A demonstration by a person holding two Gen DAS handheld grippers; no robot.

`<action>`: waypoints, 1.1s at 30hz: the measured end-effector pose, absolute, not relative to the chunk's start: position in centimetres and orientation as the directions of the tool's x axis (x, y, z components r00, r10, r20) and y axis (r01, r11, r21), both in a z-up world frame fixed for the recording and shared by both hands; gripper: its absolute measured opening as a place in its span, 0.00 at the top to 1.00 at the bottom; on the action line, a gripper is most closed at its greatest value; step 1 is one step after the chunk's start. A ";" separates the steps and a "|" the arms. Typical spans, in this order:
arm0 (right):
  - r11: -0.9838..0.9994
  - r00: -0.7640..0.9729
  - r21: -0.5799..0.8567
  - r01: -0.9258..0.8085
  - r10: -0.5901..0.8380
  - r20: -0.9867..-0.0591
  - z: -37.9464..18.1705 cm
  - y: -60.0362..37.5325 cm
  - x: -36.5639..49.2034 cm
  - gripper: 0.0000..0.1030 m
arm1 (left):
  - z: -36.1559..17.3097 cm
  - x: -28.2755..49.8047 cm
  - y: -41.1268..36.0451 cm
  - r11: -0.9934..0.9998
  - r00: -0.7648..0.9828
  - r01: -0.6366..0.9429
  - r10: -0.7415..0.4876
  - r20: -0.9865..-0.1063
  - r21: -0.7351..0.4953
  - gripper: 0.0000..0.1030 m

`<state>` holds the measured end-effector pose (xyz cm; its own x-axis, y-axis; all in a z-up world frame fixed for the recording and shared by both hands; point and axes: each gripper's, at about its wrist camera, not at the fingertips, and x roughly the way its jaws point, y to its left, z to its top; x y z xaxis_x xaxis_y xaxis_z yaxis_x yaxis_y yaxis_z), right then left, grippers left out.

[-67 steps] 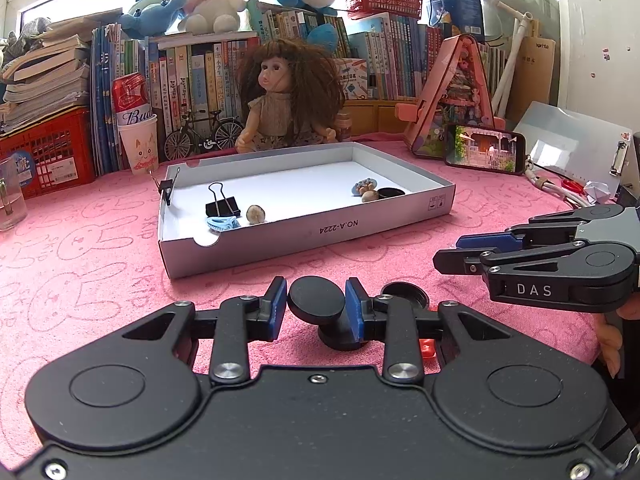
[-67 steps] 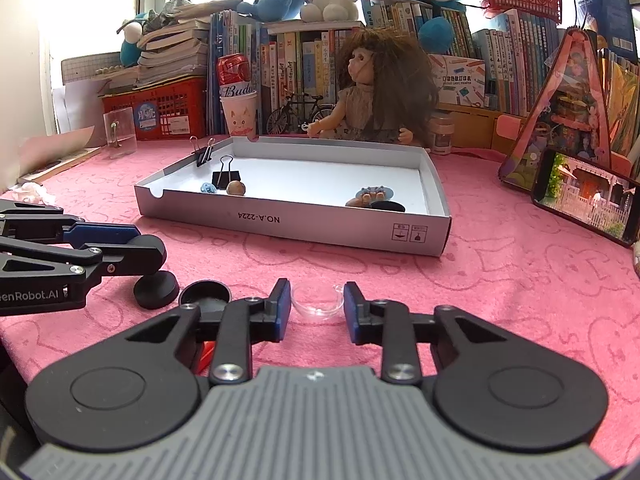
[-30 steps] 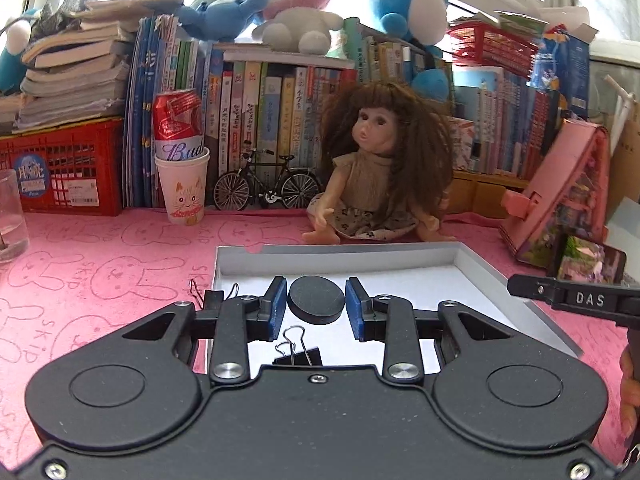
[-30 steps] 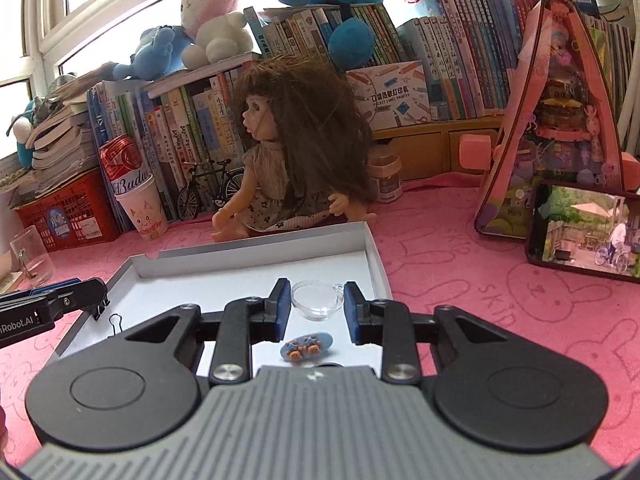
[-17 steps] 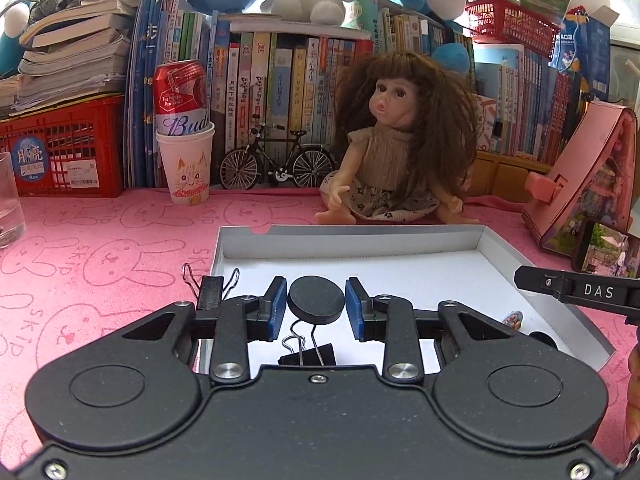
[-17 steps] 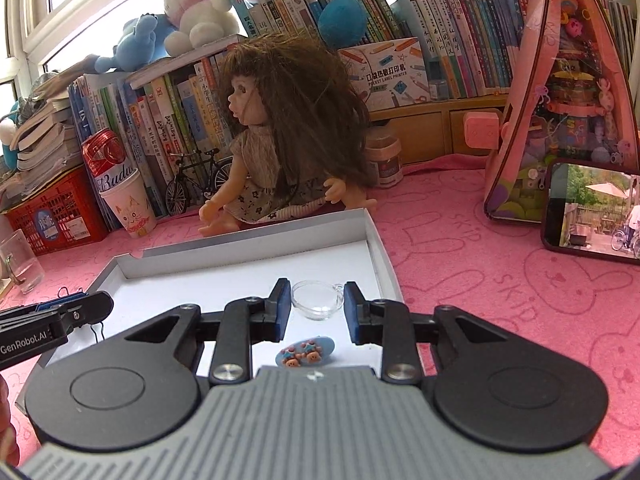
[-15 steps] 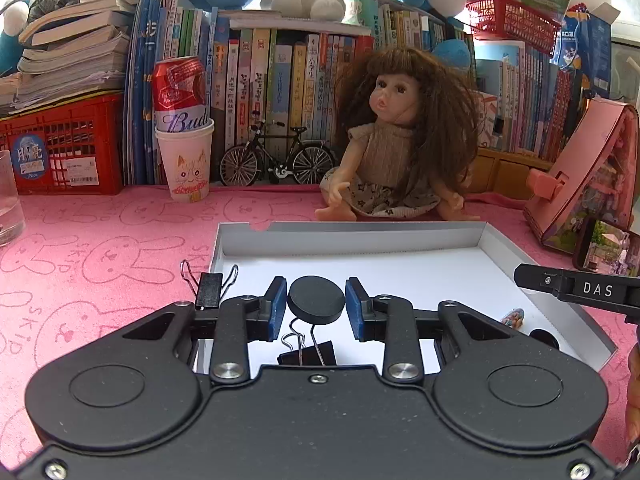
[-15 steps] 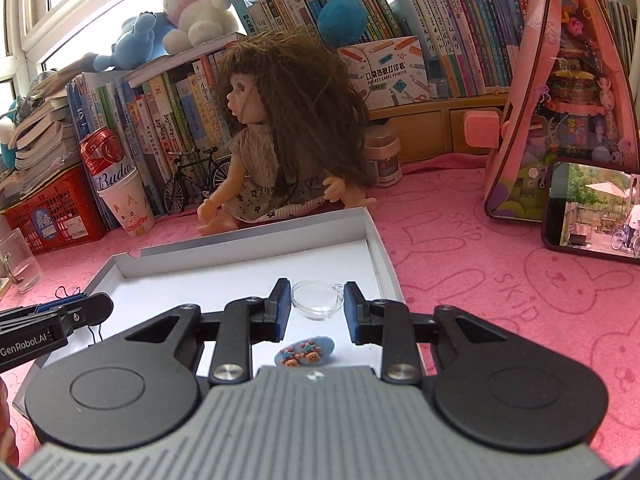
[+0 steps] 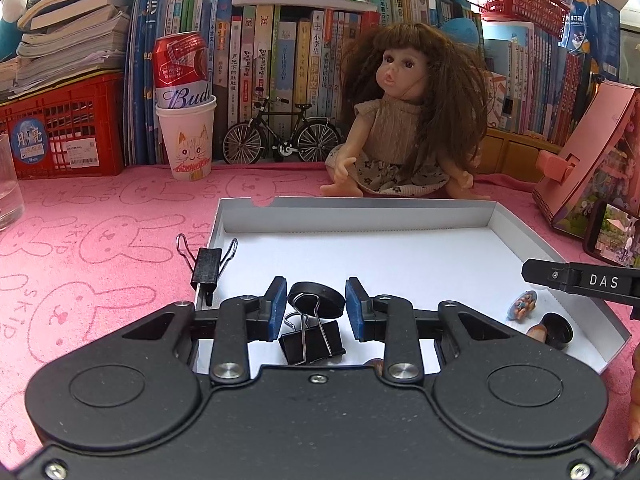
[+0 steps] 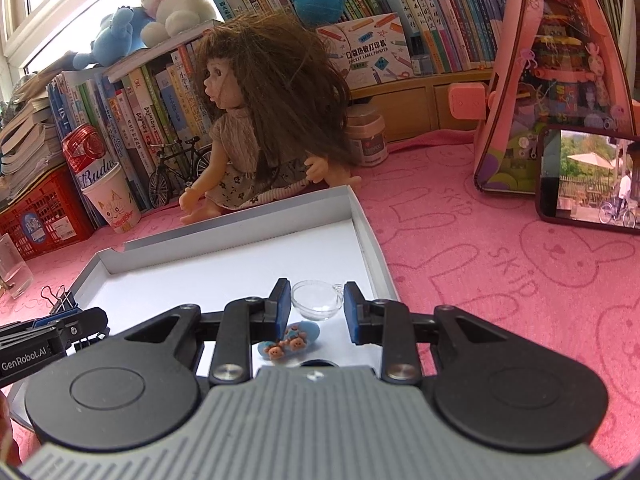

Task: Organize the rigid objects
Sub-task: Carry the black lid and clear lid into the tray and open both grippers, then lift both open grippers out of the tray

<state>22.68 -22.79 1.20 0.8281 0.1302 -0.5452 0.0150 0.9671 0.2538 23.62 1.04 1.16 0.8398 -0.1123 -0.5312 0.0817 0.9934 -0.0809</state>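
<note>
At lower centre, the left tongs (image 9: 316, 307) grip a black disc (image 9: 317, 300) above the white tray (image 9: 360, 216); the right tongs (image 10: 316, 306) grip a clear cup (image 10: 317, 300) over it.

Doll (image 9: 404, 128): sits just behind the box, facing forward.
Can (image 9: 182, 70): stands in a cat cup (image 9: 187, 142).
Toy bike (image 9: 282, 136): parked before the books (image 9: 280, 60).
Red crate (image 9: 60, 128): far left.
Phone (image 10: 588, 180): leans on the pink house (image 10: 560, 64).
Cloth (image 10: 500, 248): pink, bunny-printed.
</note>
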 end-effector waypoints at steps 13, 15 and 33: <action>0.965 0.844 0.263 0.011 0.132 -0.520 1.5 -22.9 22.2 0.50 | 1.4 23.0 1.1 0.992 0.846 0.093 -0.125 -0.518 -0.088 0.56; 0.960 0.849 0.280 0.003 0.146 -0.509 1.7 -23.3 21.9 0.45 | 1.8 22.5 1.2 0.991 0.855 0.094 -0.129 -0.502 -0.094 0.51; 0.973 0.863 0.180 -0.145 0.214 -0.458 4.0 -22.4 16.6 0.21 | 4.1 16.2 0.8 0.972 0.848 0.207 -0.237 -0.474 -0.114 0.29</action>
